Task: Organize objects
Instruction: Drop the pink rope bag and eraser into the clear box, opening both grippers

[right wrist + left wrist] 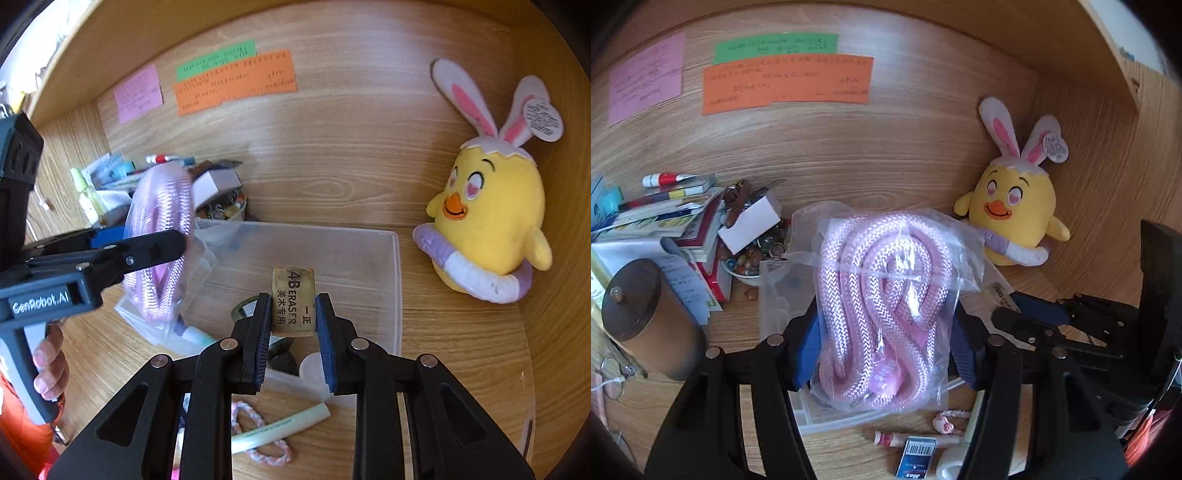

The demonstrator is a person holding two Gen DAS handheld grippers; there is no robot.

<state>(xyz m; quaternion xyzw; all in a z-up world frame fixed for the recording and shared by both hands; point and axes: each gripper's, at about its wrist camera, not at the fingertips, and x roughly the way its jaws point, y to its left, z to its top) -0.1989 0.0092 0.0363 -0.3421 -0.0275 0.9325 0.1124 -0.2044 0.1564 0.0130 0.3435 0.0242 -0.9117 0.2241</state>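
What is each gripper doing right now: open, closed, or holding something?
Left gripper: closed on the bagged pink rope.
Right gripper: closed on the 4B eraser.

Wooden desk (461,350) bears clear bin (395,280), plush chick (491,221), books (690,229), perhaps a lidded jar (635,299).

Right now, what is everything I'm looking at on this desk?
Bagged rope: one, pink, held in left gripper.
Eraser: one, tan, held in right gripper.
Plastic bin: one, clear, mid-desk.
Plush chick: one, yellow, rabbit ears, right corner.
Sticky notes: three, pink, green, orange, back wall.
Books and papers: a pile, mixed, left.
Bowl of beads: one, white, beside pile.
Left gripper: black.
Right gripper: black.
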